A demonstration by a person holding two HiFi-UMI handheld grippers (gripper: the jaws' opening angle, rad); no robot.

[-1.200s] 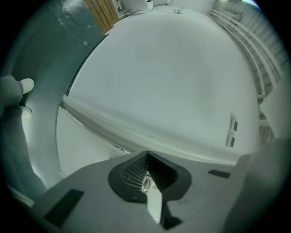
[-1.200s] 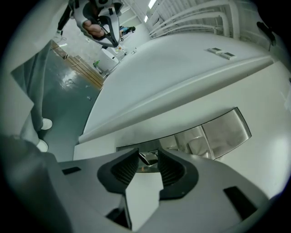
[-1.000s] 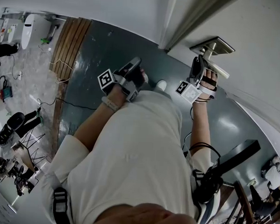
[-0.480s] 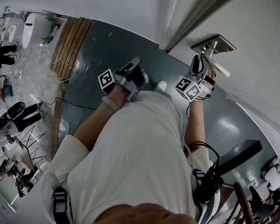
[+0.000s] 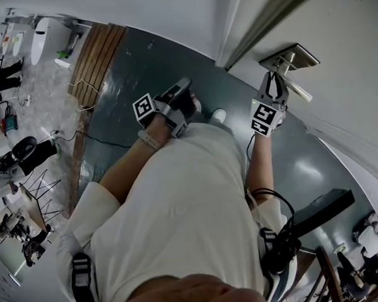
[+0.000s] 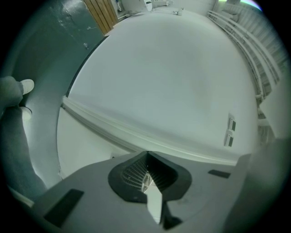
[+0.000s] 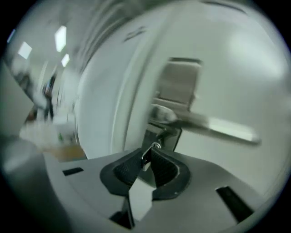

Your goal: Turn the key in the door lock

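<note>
Right gripper (image 5: 273,82) newly rolled, fingers (image 7: 125,170) closing on key (image 7: 145,159); door (image 5: 352,55), teal floor (image 5: 155,70)

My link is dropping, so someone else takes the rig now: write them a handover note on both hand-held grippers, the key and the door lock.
Right hand-held gripper: jaws have just been closing and now pinch the key, which sits in the lock below the door handle.
Left hand-held gripper: shut, empty, apart from the door handle.
Done: key gripped.
Left to do: turn the key; how far it is turned already cannot be told.
</note>
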